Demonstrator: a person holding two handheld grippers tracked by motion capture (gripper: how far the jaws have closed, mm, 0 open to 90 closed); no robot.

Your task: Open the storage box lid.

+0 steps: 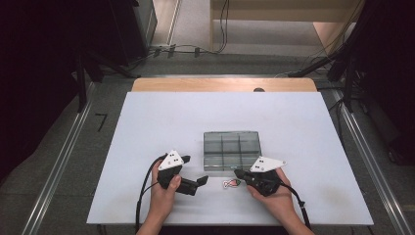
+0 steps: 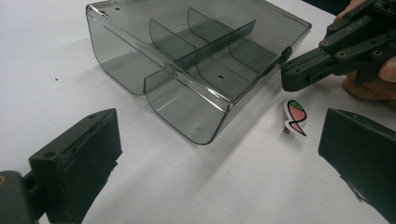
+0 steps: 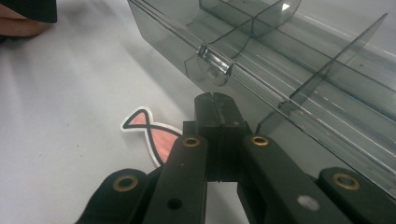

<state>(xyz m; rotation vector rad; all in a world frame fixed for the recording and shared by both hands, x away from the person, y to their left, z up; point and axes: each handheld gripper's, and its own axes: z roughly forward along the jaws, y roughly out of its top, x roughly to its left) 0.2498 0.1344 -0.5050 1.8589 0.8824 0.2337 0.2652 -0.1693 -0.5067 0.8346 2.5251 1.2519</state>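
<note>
while right gripper (image 3: pixel 215 100) jaws pressed together, fish sticker (image 3: pixel 152 133) just beside, left gripper (image 2: pixel 219 154) gaping

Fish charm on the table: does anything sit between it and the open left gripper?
Nothing visible does. The fish charm lies on bare white table ahead of the left gripper, whose jaws stand wide apart. The compartment box sits beside that path; the shut right gripper is just beyond the charm.

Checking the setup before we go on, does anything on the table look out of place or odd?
Only one thing stands out: a small fish-shaped charm lies loose on the white table, outside the smoky divided box, between the two grippers. The box sits flat, its compartments look empty, and nothing looks spilled or broken.
</note>
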